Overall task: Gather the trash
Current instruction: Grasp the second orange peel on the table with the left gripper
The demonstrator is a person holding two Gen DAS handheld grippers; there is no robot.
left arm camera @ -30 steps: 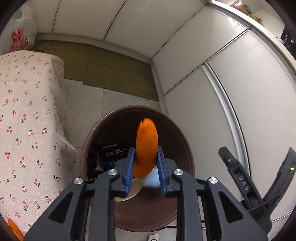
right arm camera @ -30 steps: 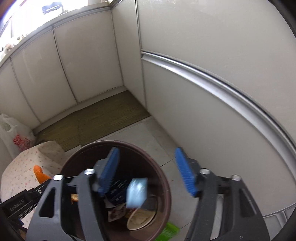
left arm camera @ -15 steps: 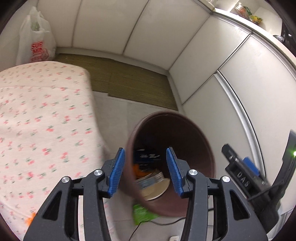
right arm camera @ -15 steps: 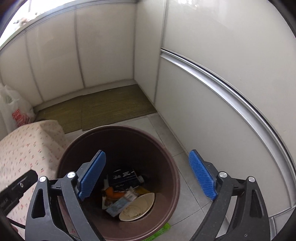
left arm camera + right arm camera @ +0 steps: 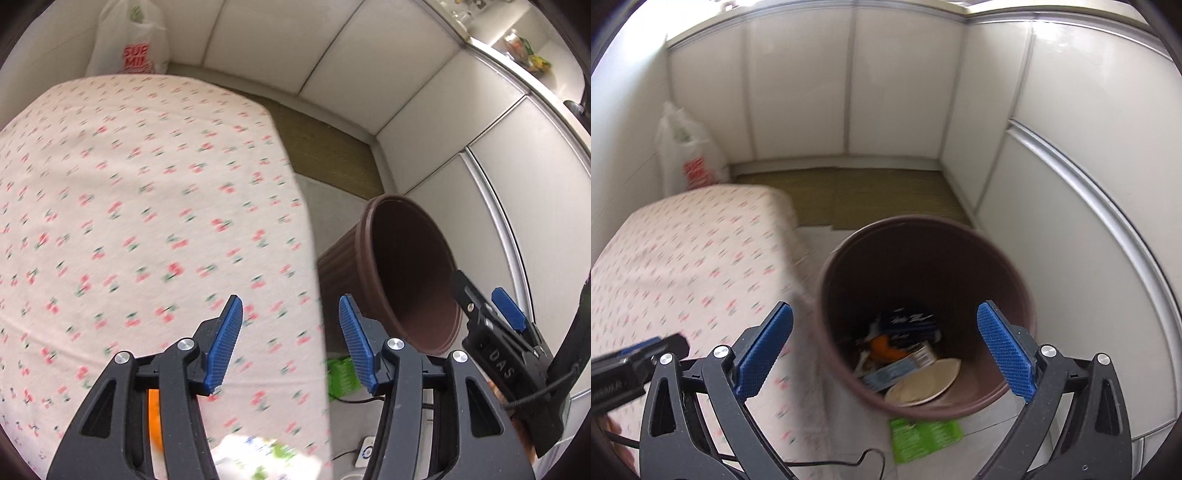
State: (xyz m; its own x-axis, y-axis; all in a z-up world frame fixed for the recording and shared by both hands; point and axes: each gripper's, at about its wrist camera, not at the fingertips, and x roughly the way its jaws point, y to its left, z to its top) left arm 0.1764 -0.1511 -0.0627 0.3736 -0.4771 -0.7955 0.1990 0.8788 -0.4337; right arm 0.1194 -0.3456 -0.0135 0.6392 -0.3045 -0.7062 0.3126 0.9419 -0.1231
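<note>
A brown trash bin (image 5: 1004, 273) stands on the floor beside the table; inside lie an orange peel (image 5: 884, 347), a dark blue packet (image 5: 910, 323), a paper plate (image 5: 925, 382) and other scraps. The bin also shows in the left wrist view (image 5: 406, 266). My left gripper (image 5: 291, 343) is open and empty over the table's right edge. An orange piece (image 5: 155, 421) and a white-green wrapper (image 5: 258, 456) lie on the cloth just below it. My right gripper (image 5: 886, 354) is wide open and empty above the bin's mouth; it also shows in the left wrist view (image 5: 495, 332).
The table wears a cherry-print cloth (image 5: 129, 206), which also shows in the right wrist view (image 5: 683, 258). A green packet (image 5: 925, 435) and a black cable (image 5: 849, 461) lie on the floor by the bin. A white shopping bag (image 5: 129, 44) stands in the far corner. White wall panels close in on the right.
The left gripper let go of the orange peel, which now lies in the bin, then swung left over the table. The right gripper opened wider and dropped its blue-white scrap into the bin.
</note>
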